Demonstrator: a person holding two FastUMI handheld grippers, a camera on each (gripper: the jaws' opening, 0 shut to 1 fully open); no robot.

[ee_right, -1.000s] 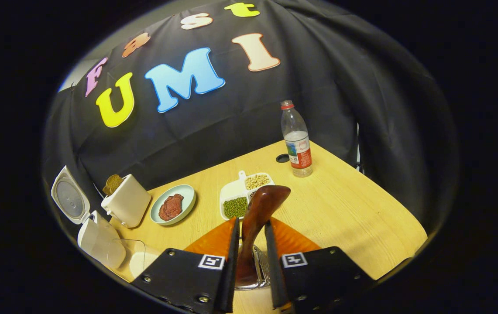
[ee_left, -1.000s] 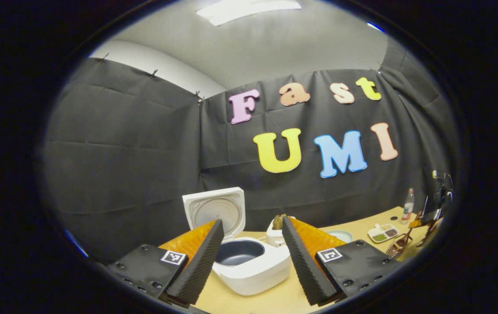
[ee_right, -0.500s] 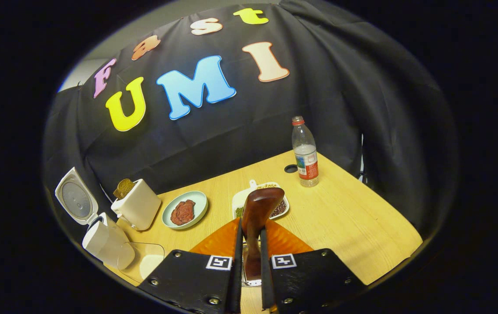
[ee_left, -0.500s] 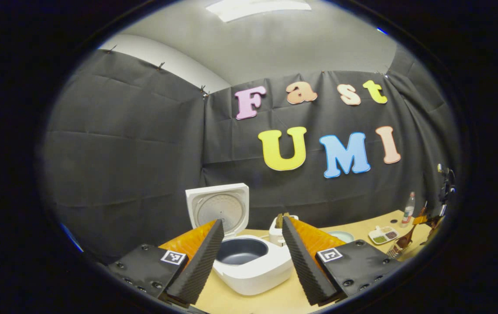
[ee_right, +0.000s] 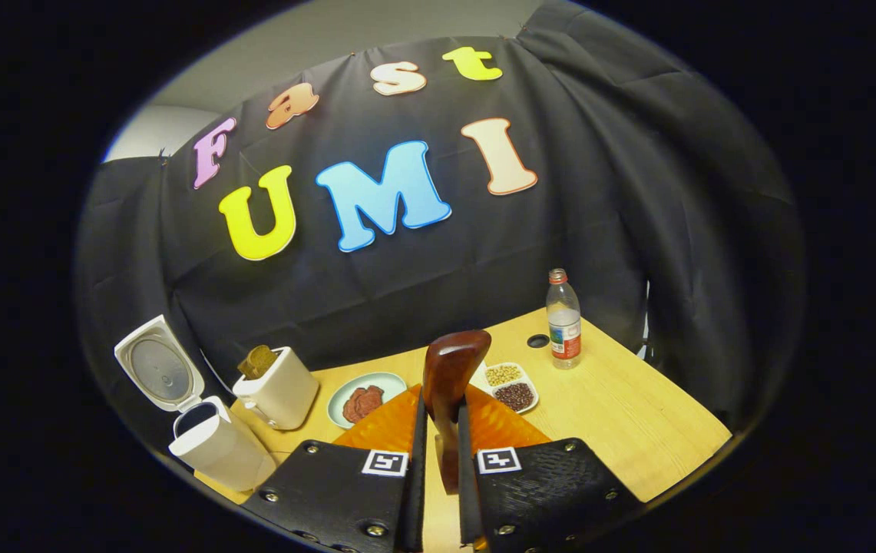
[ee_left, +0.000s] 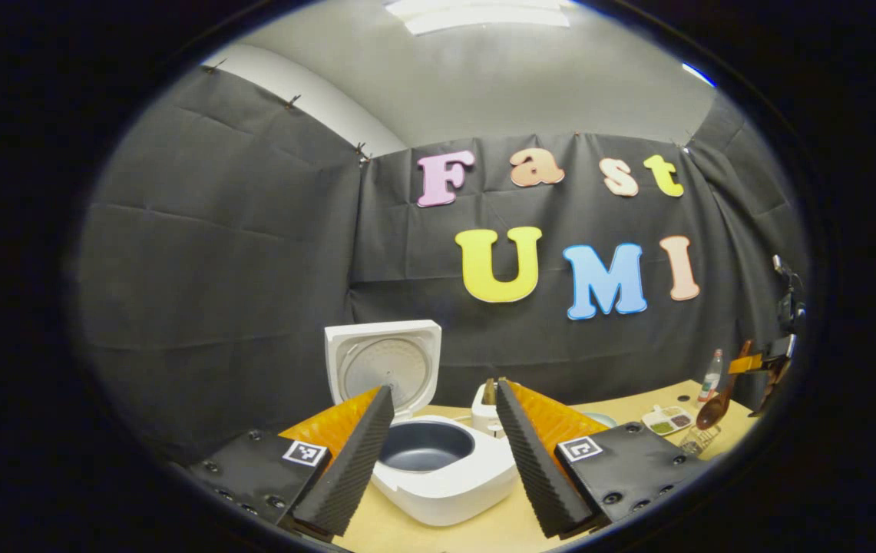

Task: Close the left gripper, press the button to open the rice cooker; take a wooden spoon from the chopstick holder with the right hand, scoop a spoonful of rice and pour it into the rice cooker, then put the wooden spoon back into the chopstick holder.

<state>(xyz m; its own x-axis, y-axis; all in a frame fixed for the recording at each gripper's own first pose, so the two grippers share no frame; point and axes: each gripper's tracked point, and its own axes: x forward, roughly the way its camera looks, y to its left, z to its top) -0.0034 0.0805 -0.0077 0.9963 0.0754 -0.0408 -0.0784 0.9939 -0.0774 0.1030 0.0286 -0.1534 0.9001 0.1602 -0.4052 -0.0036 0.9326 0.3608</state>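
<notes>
- The dark reddish-brown wooden spoon (ee_right: 449,384) stands upright between the fingers of the right gripper (ee_right: 438,430), which pinch its handle from both sides; its bowl rises above the fingertips.
- In the left gripper view the same spoon (ee_left: 714,407) hangs at the far right, bowl down, above a small wire chopstick holder (ee_left: 696,440) on the table; the right gripper (ee_left: 771,361) holds it there. Whether the spoon touches the holder cannot be told.
- The white square rice cooker (ee_left: 445,472) sits on the light wooden table (ee_left: 484,530) with its lid (ee_left: 384,365) standing open and its dark inner pot (ee_left: 422,445) exposed. In the right gripper view it is at the far left (ee_right: 215,449).
- The left gripper (ee_left: 438,399) hovers just before the cooker, its ridged fingers (ee_left: 353,461) spread wide apart, holding nothing.
- Beside the cooker stands a white toaster with a brown slice in its slot (ee_right: 280,395).
- Next to it lies a pale green plate with a red piece of meat (ee_right: 365,399).
- Further right is a white divided dish of beans (ee_right: 510,384), partly hidden by the spoon.
- A clear plastic water bottle with a red cap (ee_right: 563,322) stands near the far table corner.
</notes>
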